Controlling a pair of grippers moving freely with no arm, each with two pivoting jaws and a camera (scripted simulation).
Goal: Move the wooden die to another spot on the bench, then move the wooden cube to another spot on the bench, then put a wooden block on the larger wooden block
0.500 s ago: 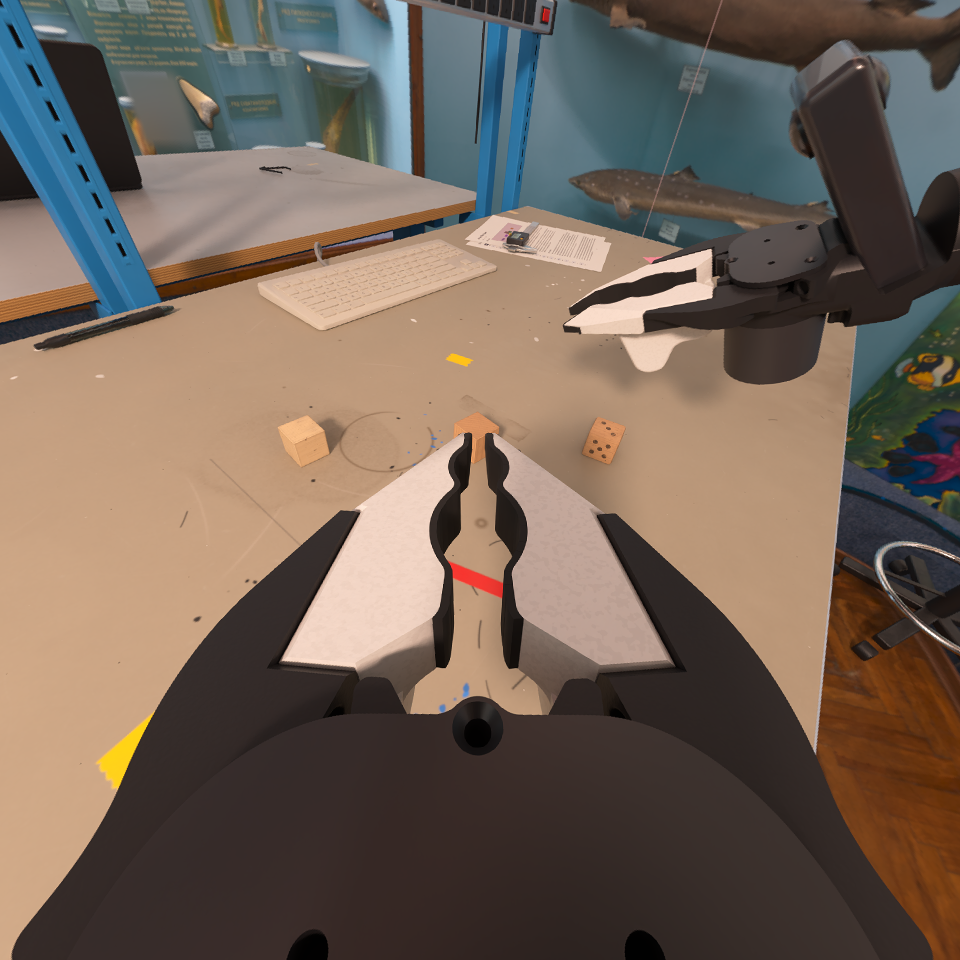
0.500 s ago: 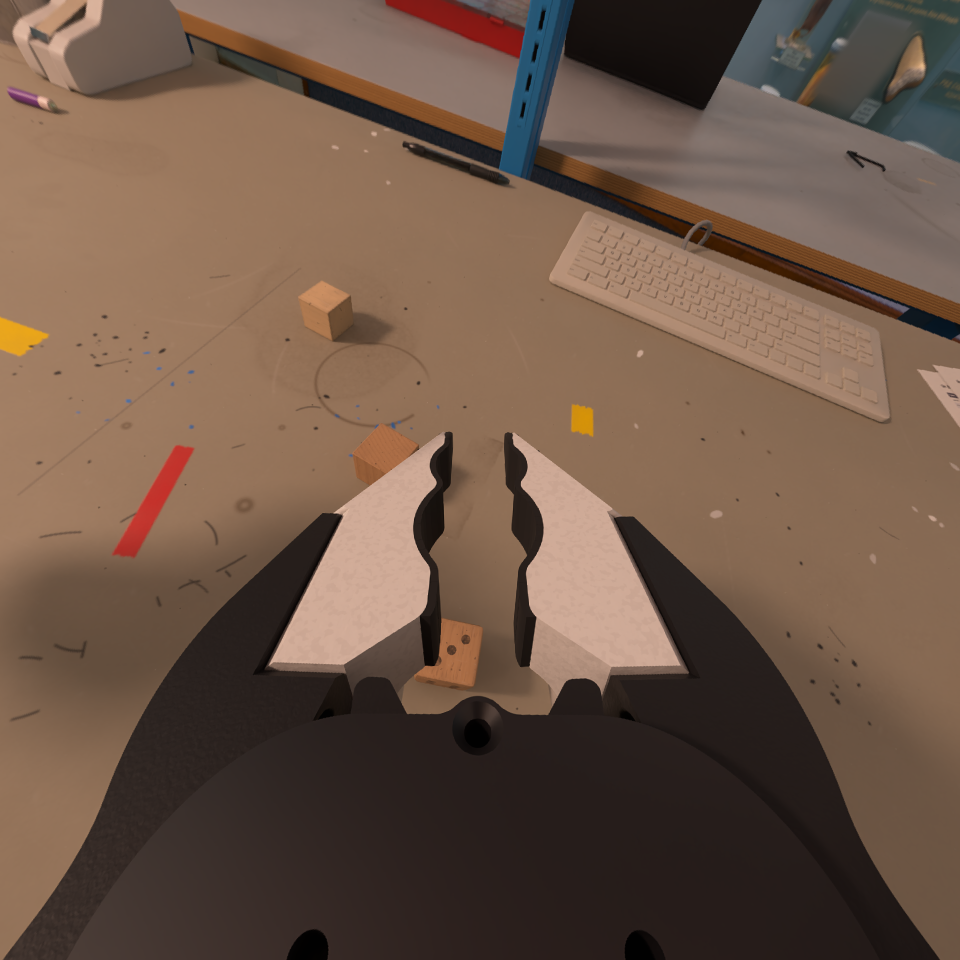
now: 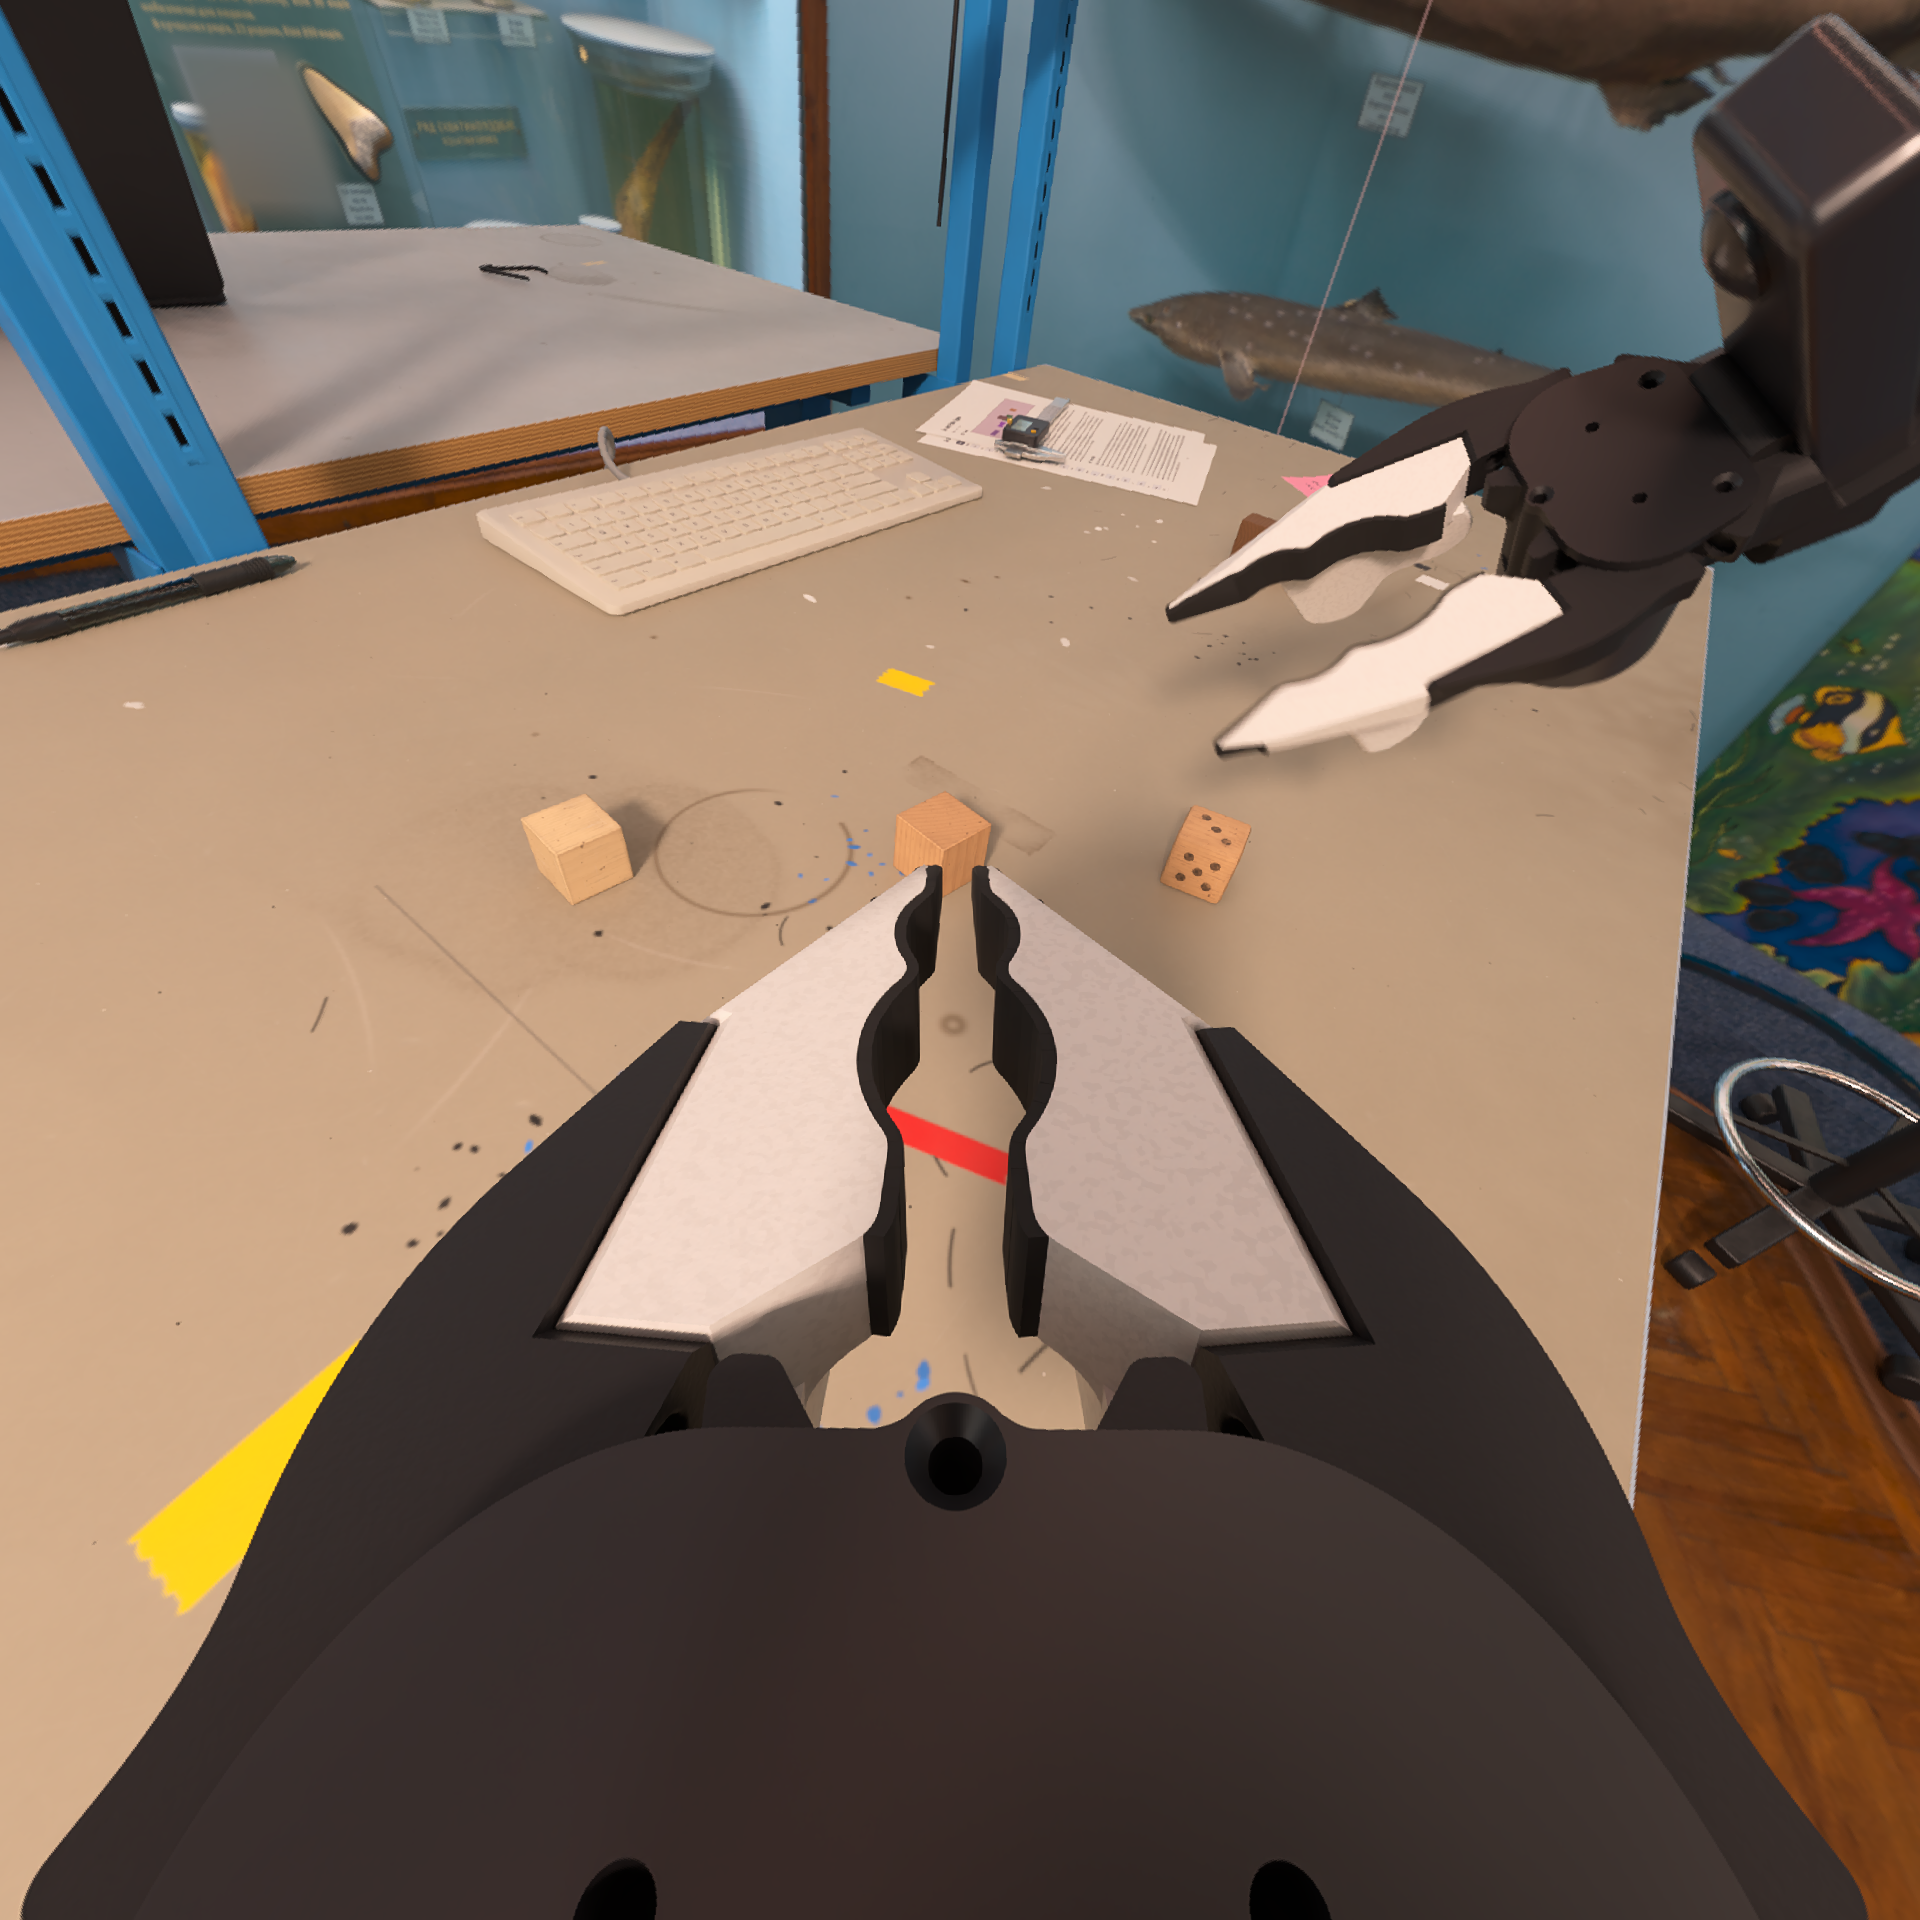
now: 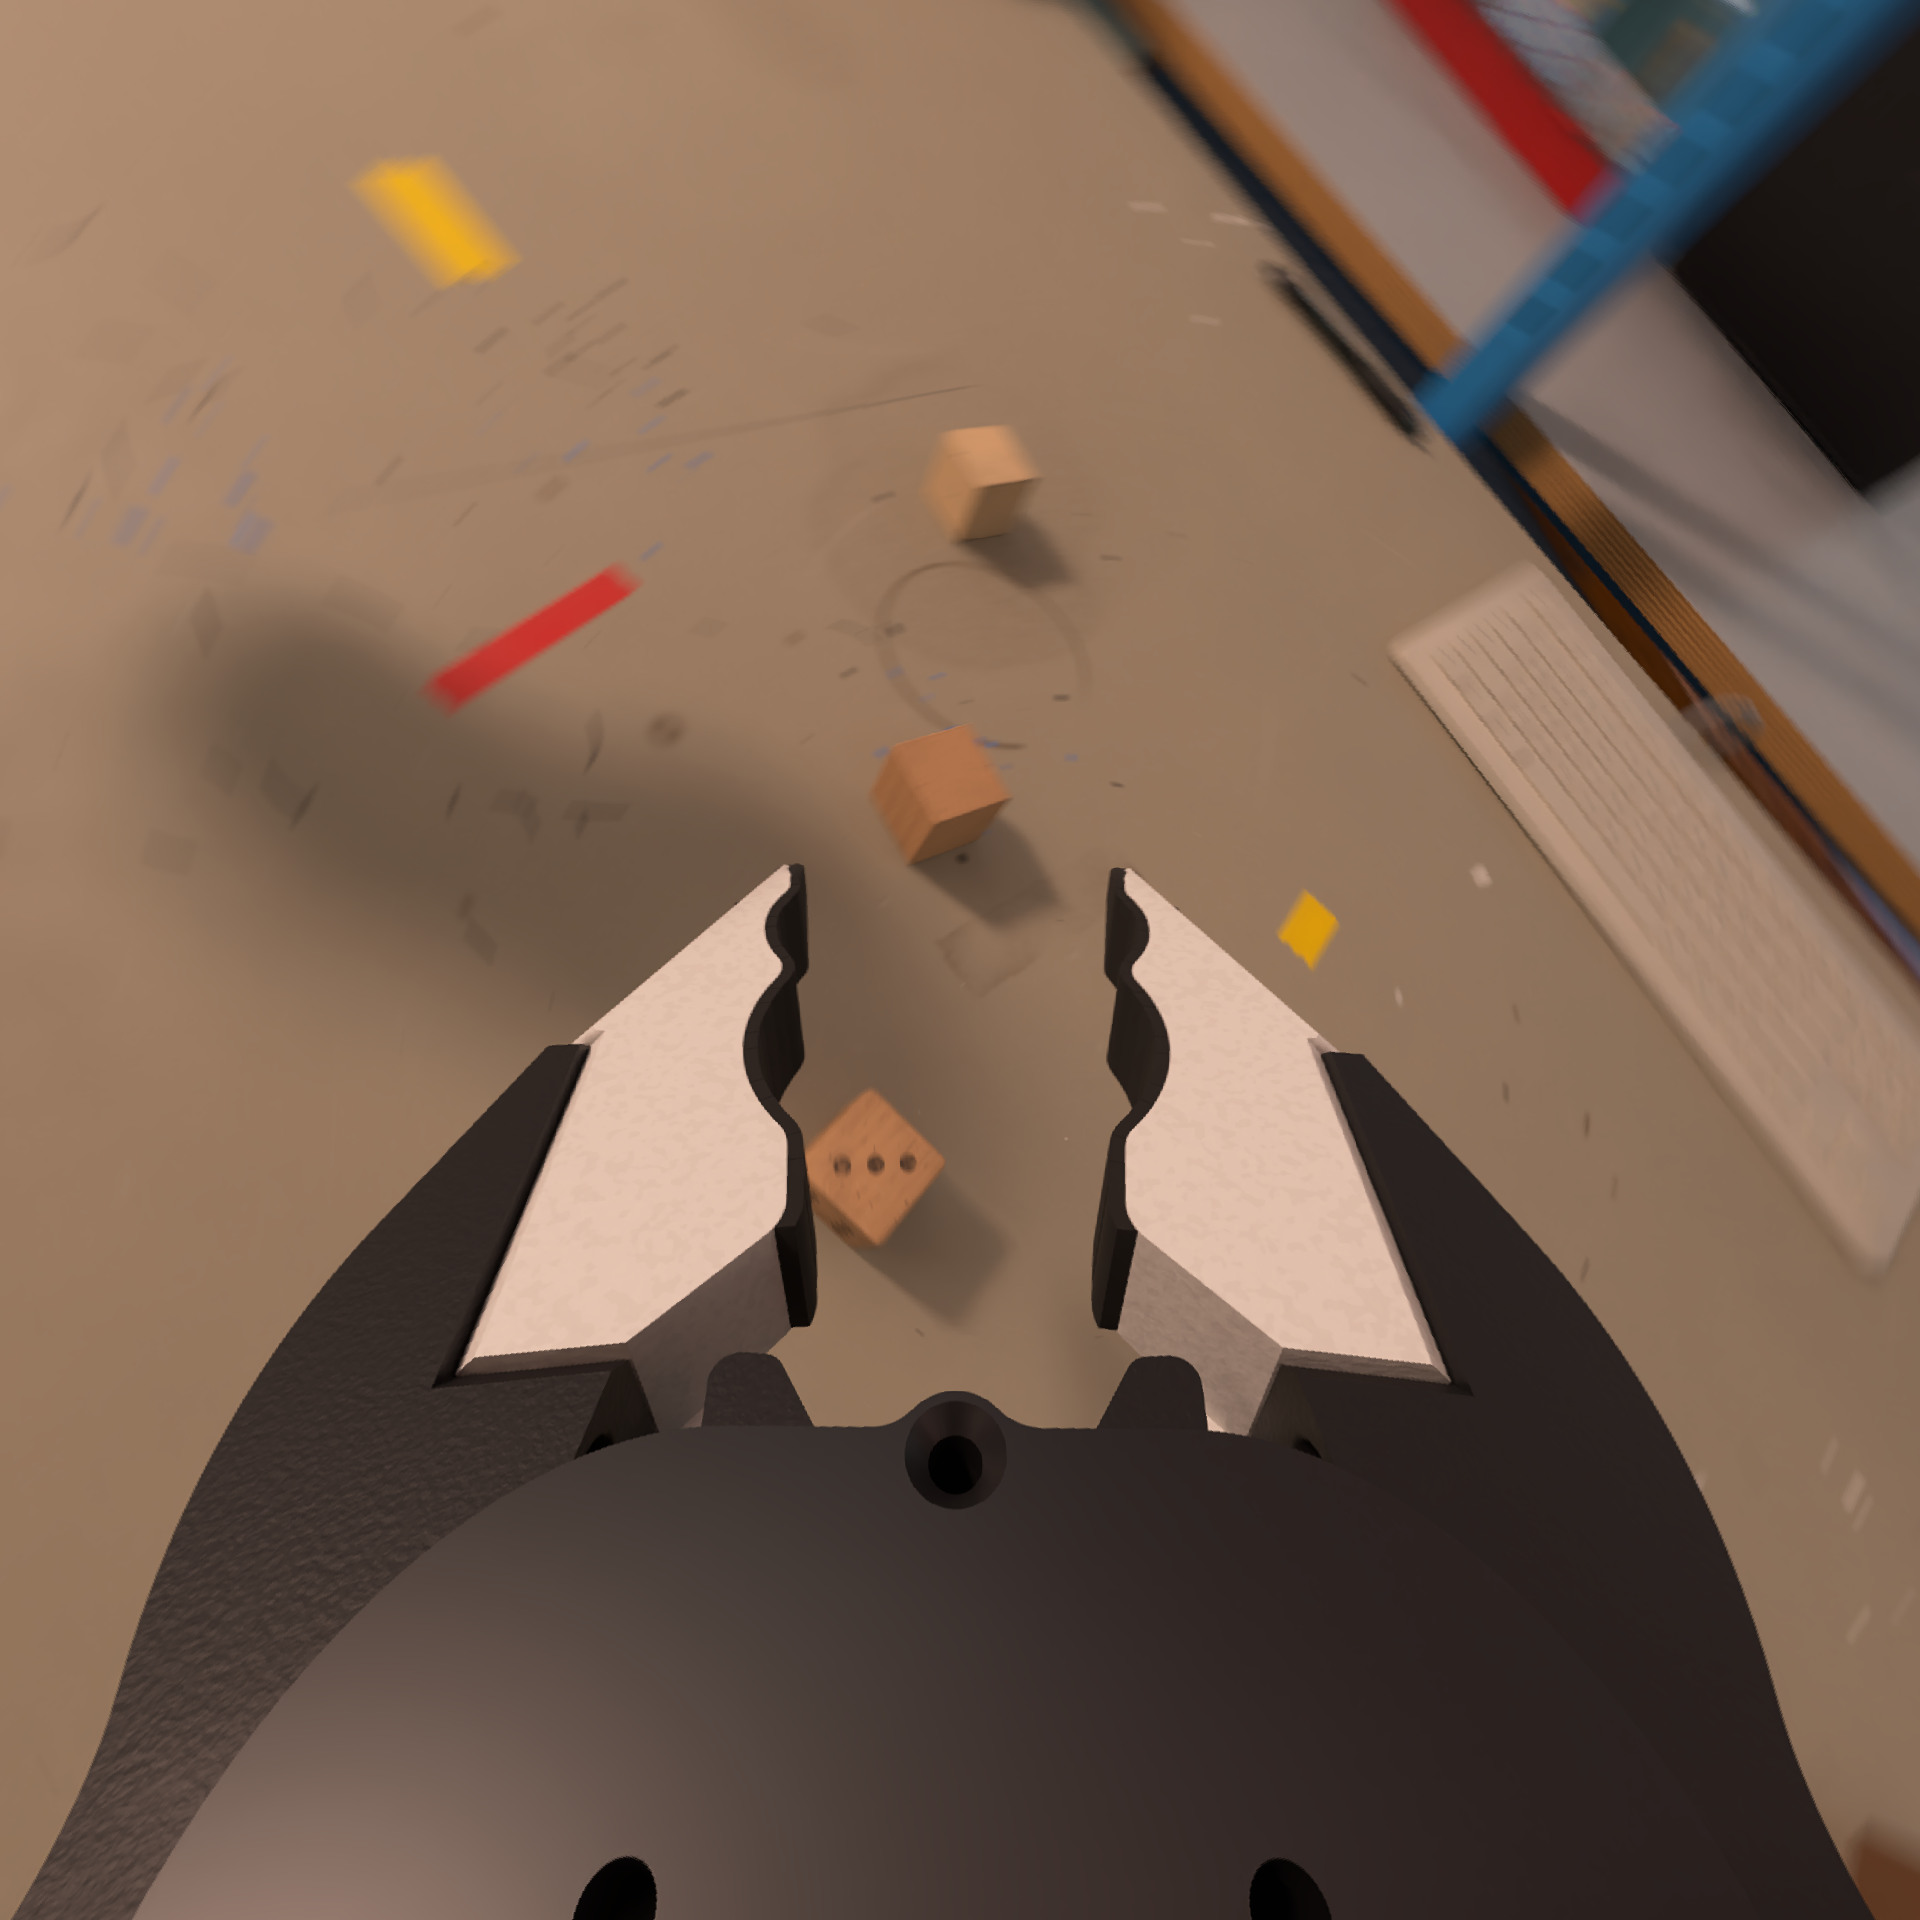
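In the left wrist view, the left gripper (image 3: 954, 883) hung above the bench (image 3: 312, 1039) with its jaws nearly closed and nothing between them, just as it had half a second before. Past its tips sat the darker wooden cube (image 3: 940, 833), with the paler wooden block (image 3: 577, 847) well to the left and the wooden die (image 3: 1205, 854) to the right, all three resting on the bench and apart from one another. What had changed was farther off on the right: the right gripper (image 3: 1216, 681), formerly almost closed, had spread its fingers wide and rolled so that one finger sat above the other, hovering over the bench beyond the die. A keyboard (image 3: 727, 514) and a sheaf of papers (image 3: 1081, 442) lay at the far side.

In the right wrist view, heavily blurred towards the edges, the right gripper (image 4: 954, 883) was released and empty, its jaws much wider than before. The camera had swung, so the die (image 4: 875, 1166) lay on the bench below the gap, close to the left finger but not touched. The cube (image 4: 940, 792) sat beyond the tips and the pale block (image 4: 980, 480) farther still.

I judged this as the opening for a grasp on the die, so the first step was not yet done.

No containers appeared in either view; nothing was held in anything.
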